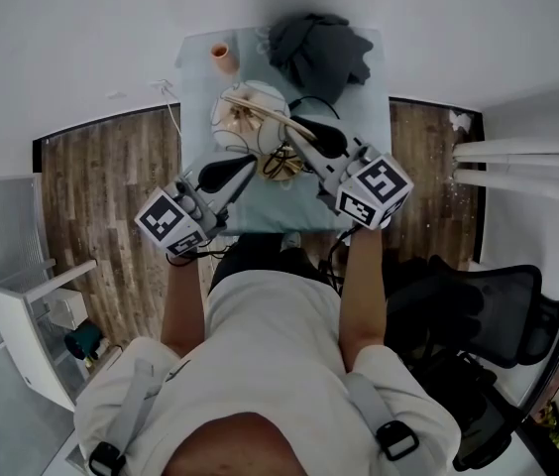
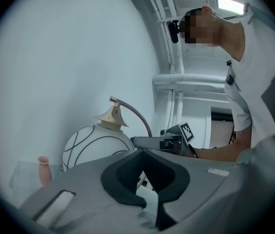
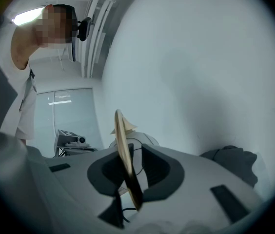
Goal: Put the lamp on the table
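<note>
the lamp (image 1: 245, 117), a white lined globe (image 2: 96, 147) with a curved brass arm (image 3: 125, 150), looks to be sitting on the small table (image 1: 195, 97) already. there's a vase (image 1: 221, 56) behind it and a dark cloth (image 1: 319, 48) at the far corner.

the right gripper (image 1: 299, 135) has its jaws narrow, pinched on the brass arm. the left gripper (image 1: 248, 164) hangs just beside the globe, jaws fully together with nothing in them.

to finish this well, probably: make sure the globe rests flat and clear of the table edge. then ease the jaws off the arm without tugging it sideways, since a round body could roll.

only the right gripper view shows the arm between the pads. the left gripper view gives the globe side on, with the right gripper beyond it. only the head view shows the table layout.
</note>
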Motion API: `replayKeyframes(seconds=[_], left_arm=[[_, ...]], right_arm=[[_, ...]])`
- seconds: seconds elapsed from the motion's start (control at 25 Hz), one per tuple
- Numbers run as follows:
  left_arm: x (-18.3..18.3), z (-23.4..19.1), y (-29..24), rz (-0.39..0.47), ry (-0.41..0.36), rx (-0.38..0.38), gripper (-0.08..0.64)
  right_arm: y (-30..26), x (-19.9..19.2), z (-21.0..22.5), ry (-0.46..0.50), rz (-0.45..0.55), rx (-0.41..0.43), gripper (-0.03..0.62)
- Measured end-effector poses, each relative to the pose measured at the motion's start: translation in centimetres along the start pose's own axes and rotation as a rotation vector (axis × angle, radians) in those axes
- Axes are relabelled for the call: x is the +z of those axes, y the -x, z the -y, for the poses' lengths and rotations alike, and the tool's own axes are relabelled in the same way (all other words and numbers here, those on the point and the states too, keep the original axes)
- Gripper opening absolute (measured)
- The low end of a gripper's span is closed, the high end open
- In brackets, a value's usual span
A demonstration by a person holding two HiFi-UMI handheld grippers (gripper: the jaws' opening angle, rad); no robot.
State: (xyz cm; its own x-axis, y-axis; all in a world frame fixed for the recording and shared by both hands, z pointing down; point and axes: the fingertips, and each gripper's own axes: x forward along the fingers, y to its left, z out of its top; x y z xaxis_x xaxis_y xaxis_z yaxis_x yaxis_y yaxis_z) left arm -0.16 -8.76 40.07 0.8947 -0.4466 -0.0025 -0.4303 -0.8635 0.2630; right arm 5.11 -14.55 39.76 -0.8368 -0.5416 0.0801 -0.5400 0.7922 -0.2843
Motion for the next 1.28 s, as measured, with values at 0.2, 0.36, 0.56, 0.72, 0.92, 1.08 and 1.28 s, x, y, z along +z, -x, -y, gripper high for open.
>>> replayKeyframes(seconds=[0.2, 0.36, 0.56, 0.72, 0.92, 1.08, 1.28], left_arm=[[-0.3, 0.5, 0.5, -0.002, 0.005, 0.006, 0.000], [-0.4, 0.9, 0.8, 0.001, 0.008, 0.007, 0.000], [-0.8, 1.9, 1.4, -0.003, 0.007, 0.008, 0.000], [-1.1, 2.5, 1.6, -0.004, 0.010, 0.008, 0.000], [-1.2, 2.5, 1.6, 0.006, 0.023, 0.008, 0.000], [-1.3, 2.5, 1.7, 0.010, 0.026, 0.015, 0.000], [-1.0, 2.6, 1.8, 0.022, 0.025, 0.020, 0.000]], right_arm=[[0.1, -0.5, -0.9, 0.014, -0.012, 0.014, 0.065], [0.1, -1.0, -1.5, 0.029, -0.025, 0.024, 0.072], [0.5, -1.0, -2.9, 0.044, -0.032, 0.036, 0.086], [0.9, -1.2, -3.5, 0.056, -0.040, 0.041, 0.087], [0.7, -0.9, -3.7, 0.071, -0.035, 0.046, 0.161], [0.7, -0.8, -4.1, 0.090, -0.036, 0.047, 0.163], [1.0, -1.4, -4.5, 0.109, -0.069, 0.044, 0.238]])
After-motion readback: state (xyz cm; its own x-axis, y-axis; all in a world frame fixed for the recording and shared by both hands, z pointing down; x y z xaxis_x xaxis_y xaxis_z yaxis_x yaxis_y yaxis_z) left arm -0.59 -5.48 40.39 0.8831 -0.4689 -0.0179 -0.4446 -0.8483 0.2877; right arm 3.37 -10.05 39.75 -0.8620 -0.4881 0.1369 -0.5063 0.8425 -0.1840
